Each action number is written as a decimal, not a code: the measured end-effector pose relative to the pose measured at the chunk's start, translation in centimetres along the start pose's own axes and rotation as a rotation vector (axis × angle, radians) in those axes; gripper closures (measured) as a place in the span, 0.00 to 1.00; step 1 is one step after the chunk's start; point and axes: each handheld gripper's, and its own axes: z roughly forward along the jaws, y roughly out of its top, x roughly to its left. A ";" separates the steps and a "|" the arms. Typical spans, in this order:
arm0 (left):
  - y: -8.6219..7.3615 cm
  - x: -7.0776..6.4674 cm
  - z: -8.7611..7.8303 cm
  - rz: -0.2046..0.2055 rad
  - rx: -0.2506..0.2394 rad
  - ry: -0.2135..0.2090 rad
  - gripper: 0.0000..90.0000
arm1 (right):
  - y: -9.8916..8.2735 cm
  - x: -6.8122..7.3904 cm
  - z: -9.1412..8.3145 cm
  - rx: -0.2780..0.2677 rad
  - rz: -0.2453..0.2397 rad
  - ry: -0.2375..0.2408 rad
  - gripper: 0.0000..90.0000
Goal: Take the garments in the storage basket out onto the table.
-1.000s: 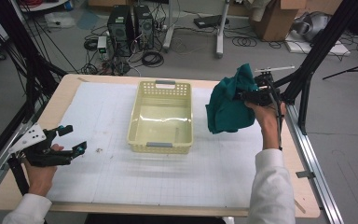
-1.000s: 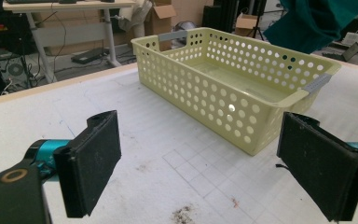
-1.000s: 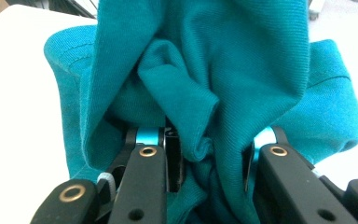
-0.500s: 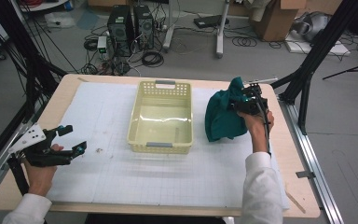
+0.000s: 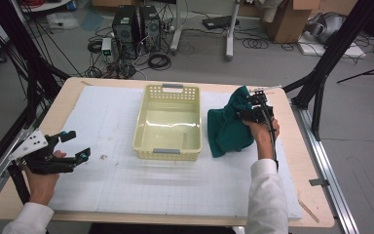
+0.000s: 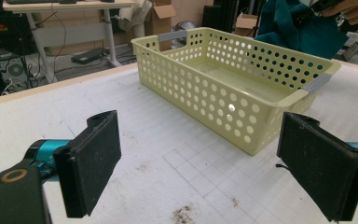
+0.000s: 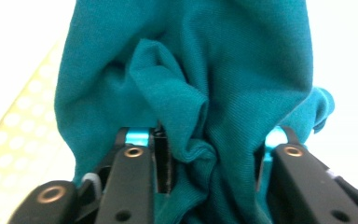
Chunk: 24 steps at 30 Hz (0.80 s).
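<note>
At the desk's 8 o'clock the left gripper rests with fingers spread wide, empty. The yellow basket sits at centre, nothing in it. At 2 o'clock the right gripper pinches a bunched teal cloth, its lower fold apparently touching the desk. That hanging bulk could catch the basket's rim or slip free.

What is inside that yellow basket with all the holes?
Nothing that can be seen: the yellow basket shows a bare, shiny floor in the high view and the left gripper view. The near wall hides a strip of floor behind it. The green cloth hangs beside it, outside.
</note>
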 end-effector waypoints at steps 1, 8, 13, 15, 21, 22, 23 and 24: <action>0.0 0.0 0.0 -0.001 0.000 0.000 0.15 | 0.0 0.0 0.0 0.000 0.007 0.003 0.60; 0.0 0.0 0.0 0.001 0.002 -0.002 0.15 | -0.2 0.0 0.1 0.006 -0.001 0.002 0.28; 0.0 0.0 0.0 0.002 0.004 -0.002 0.15 | -0.2 0.4 -0.2 0.004 -0.040 -0.002 0.10; 0.0 0.0 0.1 0.004 0.003 0.000 0.15 | -0.2 0.6 -0.5 -0.012 -0.048 0.004 0.04; 0.0 -0.1 0.2 0.005 0.004 -0.001 0.15 | -0.1 1.4 -1.8 -0.070 -0.081 0.074 0.01; 0.0 -0.1 0.2 0.005 0.006 -0.001 0.15 | -0.1 1.6 -2.0 -0.071 -0.090 0.083 0.01; 0.0 -0.1 0.2 0.007 0.007 -0.002 0.15 | -0.1 1.8 -2.1 -0.076 -0.098 0.084 0.01; 0.0 -0.1 0.2 0.007 0.005 -0.002 0.15 | -0.1 2.0 -2.3 -0.079 -0.105 0.086 0.01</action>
